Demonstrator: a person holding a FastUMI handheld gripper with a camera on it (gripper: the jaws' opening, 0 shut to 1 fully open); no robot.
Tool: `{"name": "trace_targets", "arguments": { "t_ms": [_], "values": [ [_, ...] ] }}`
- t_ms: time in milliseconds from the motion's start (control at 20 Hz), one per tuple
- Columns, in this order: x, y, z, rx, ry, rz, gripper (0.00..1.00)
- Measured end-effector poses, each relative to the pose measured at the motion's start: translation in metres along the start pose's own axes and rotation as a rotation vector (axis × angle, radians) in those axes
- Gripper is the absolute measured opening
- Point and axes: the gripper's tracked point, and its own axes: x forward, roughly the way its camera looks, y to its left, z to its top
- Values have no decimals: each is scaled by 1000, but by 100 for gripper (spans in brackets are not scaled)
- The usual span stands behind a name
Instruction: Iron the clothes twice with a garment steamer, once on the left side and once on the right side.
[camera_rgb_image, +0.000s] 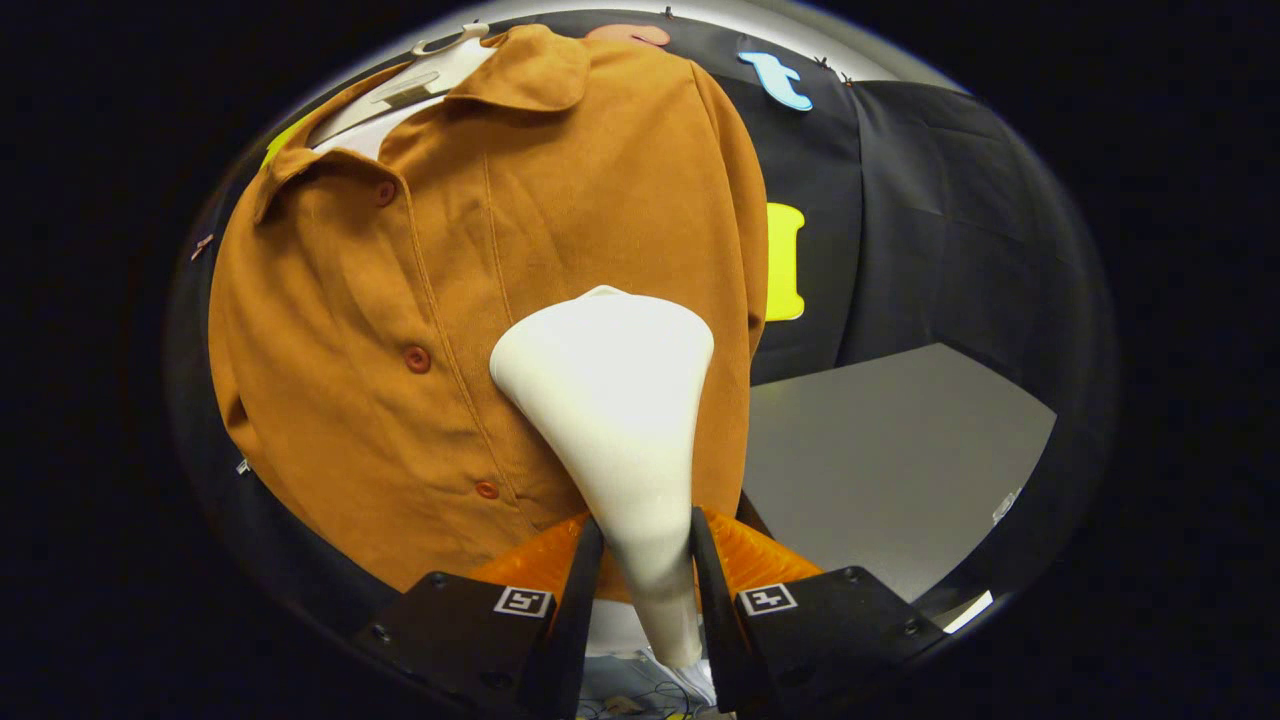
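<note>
An orange-brown button-up shirt (400, 300) hangs on a white hanger (440, 60) in front of the booth wall. My gripper (645, 545) is shut on the neck of a white garment steamer (615, 400), both fingers pressing on its narrow handle. The steamer's wide head points up and rests against the shirt's front, to the right of the button row, around the lower middle of the garment. Three buttons (417, 358) run down the placket left of the steamer head.
A grey table surface (900, 460) lies to the right of the shirt, beyond the fingers. Black cloth wall (950, 220) stands behind it. Some cables and white items show low between the fingers.
</note>
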Motion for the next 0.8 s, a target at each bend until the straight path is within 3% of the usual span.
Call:
{"name": "trace_targets", "arguments": {
  "t_ms": [800],
  "values": [
    [25, -25, -109, 45, 286, -43, 53]
  ]
}}
